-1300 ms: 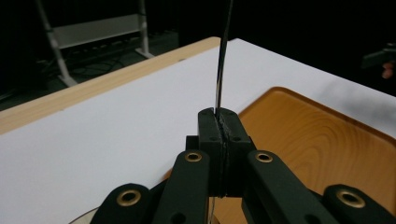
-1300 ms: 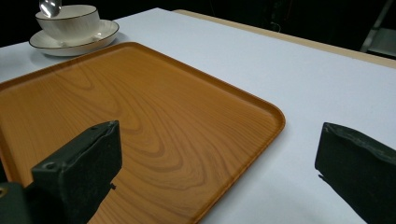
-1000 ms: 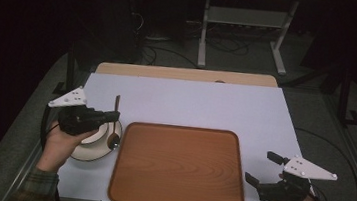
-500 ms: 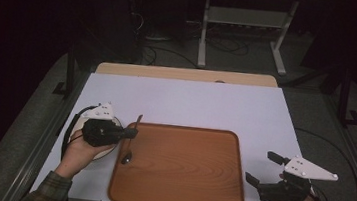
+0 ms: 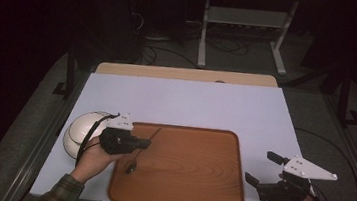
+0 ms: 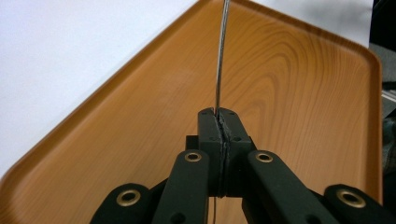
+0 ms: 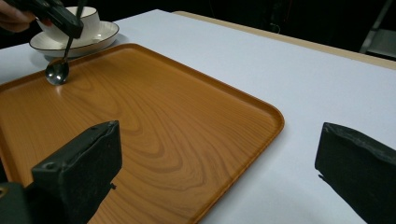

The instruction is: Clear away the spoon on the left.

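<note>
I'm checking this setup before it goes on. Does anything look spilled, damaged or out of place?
Nothing stands out. The tray lies square on the table, bare and clean. The left gripper holds a spoon by its handle, bowl down at the tray's surface. The cup sits upright on its saucer beside the tray. No spills or damage show.

The room is dim, and light falls mainly on the white table top [image 5: 206,106], whose far edge shows a strip of pale wood [image 5: 184,74]. Grey carpet [image 5: 317,102] covers the floor around it. Beyond stands a light metal rack [image 5: 244,32] on splayed feet, with black cables [image 5: 164,53] (loosely tangled) lying beside it. The far background is nearly black.
</note>
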Motion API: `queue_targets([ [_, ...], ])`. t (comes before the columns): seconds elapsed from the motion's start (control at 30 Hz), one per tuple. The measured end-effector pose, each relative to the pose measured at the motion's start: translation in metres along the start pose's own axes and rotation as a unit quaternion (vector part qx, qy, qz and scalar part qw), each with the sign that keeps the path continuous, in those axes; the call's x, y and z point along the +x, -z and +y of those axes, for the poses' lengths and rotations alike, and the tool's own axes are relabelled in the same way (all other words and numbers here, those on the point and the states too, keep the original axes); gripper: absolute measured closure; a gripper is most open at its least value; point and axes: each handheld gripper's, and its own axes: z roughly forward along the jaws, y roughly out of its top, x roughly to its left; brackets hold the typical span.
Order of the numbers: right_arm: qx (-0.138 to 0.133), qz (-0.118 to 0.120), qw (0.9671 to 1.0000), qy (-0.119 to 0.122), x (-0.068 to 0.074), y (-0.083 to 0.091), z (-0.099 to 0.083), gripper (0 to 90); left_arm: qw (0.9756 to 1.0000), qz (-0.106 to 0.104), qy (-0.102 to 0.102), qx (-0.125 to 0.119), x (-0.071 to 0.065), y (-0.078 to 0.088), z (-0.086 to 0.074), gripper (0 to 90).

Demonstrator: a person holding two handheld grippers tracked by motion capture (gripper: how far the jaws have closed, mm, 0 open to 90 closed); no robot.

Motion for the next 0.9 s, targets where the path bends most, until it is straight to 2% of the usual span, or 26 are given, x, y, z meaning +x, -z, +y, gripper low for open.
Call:
queue_targets([
  [0.1,0.0,0.001,1.0,0.0,0.0,0.0,0.0,0.2,0.9999,-0.005,-0.003,0.01,-0.002,-0.012,0.002,88.8],
  [0.5,0.0,0.002,1.0,-0.001,0.001,-0.001,0.0,0.2,0.9991,-0.024,-0.008,0.035,-0.004,-0.04,0.004,88.7],
  [0.73,0.002,0.002,1.0,0.0,0.001,-0.001,-0.001,0.2,0.9966,-0.04,-0.013,0.071,-0.005,-0.065,0.005,88.3],
  [0.8,0.002,0.001,1.0,0.0,0.001,-0.001,0.0,0.2,0.9963,-0.042,-0.013,0.074,-0.005,-0.068,0.005,88.1],
  [0.9,0.003,0.002,1.0,0.001,0.001,-0.001,-0.001,0.2,0.9948,-0.041,-0.017,0.092,-0.006,-0.078,0.005,87.6],
])
